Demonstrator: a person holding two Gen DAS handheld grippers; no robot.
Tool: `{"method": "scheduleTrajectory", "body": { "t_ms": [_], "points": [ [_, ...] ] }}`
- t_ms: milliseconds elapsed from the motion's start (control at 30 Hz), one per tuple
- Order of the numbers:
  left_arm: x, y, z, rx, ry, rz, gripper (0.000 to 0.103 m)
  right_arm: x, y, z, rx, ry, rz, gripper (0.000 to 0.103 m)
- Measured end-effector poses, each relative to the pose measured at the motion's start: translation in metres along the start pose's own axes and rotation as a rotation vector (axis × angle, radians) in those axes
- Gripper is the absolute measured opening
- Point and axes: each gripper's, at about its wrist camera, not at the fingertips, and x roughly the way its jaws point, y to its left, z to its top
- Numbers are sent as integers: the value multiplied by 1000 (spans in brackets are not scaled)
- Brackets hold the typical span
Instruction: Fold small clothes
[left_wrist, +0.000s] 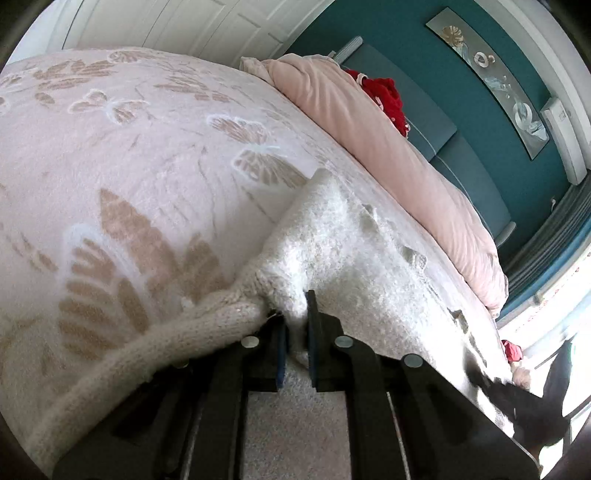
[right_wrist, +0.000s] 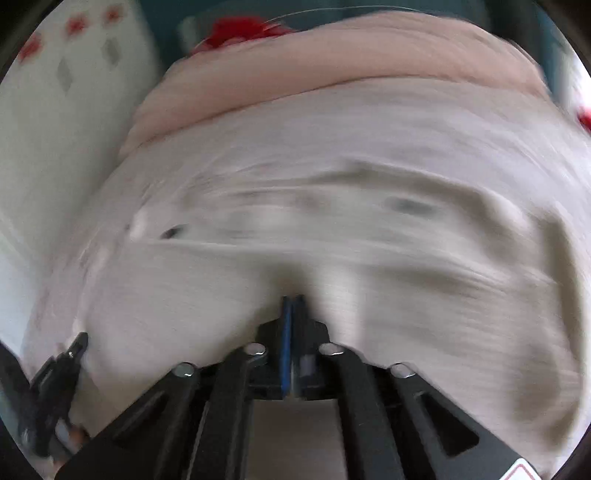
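Observation:
A white fluffy knit garment (left_wrist: 343, 240) lies on the bed, its ribbed knit edge (left_wrist: 147, 339) trailing to the lower left. My left gripper (left_wrist: 295, 299) is shut on a bunched fold of it. The right wrist view is heavily blurred. There the same pale garment (right_wrist: 332, 229) spreads across the bed and puckers up into the tips of my right gripper (right_wrist: 292, 299). Its blue pads are pressed together on a pinch of the fabric. The left gripper (right_wrist: 62, 365) shows as a dark shape at the lower left of that view.
The bed carries a pink blanket (left_wrist: 129, 147) with butterfly and leaf patterns. A rolled pink duvet (left_wrist: 388, 147) lies along its far side, with red clothing (left_wrist: 384, 96) behind it against a teal headboard (left_wrist: 443, 147). White doors (left_wrist: 184, 26) stand beyond the bed.

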Motion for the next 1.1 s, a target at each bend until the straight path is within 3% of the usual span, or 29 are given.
{"method": "scheduleTrajectory", "body": {
  "t_ms": [67,100,167,333,367,433,533,600,633,733,867,967,1000,1033,1067,1100],
  "points": [
    [1,-1,0,4,1,6,9,-44,-49,-6,125,-79,-61,19],
    [1,-1,0,7,0,10,9,-71,-74,-11,187,-134,-56,22],
    [1,-2,0,11,1,15,10,-92,-100,-18,254,-169,-29,39],
    [2,-3,0,14,2,21,10,-69,-100,-19,228,-82,21,40],
    [2,-3,1,14,3,22,10,-55,-95,-18,220,-41,15,34],
    [2,-3,1,13,3,21,10,-48,-83,-19,183,-35,-23,9],
    [2,-3,1,17,2,24,10,-76,-80,-18,170,-168,-34,8],
    [3,-4,1,21,2,25,10,-53,-100,-26,186,-87,-116,6],
    [3,-3,1,22,2,25,10,-44,-108,-31,202,-56,-91,4],
    [3,-3,1,22,4,27,10,-67,-101,-24,227,-101,-62,11],
    [3,-4,4,24,12,37,10,-98,-79,-35,215,-177,10,11],
    [0,-7,10,7,46,42,11,-58,-82,-49,182,22,-68,6],
    [-3,-8,15,2,87,39,12,-70,-84,-54,197,-5,-56,6],
    [-8,-9,19,10,123,37,20,-85,-83,-54,216,-11,-64,17],
    [-23,-9,24,26,164,22,39,-104,-83,-56,227,-27,-58,23],
    [-44,-4,27,30,178,-1,50,-131,-82,-63,220,-56,-45,30]
  ]
}}
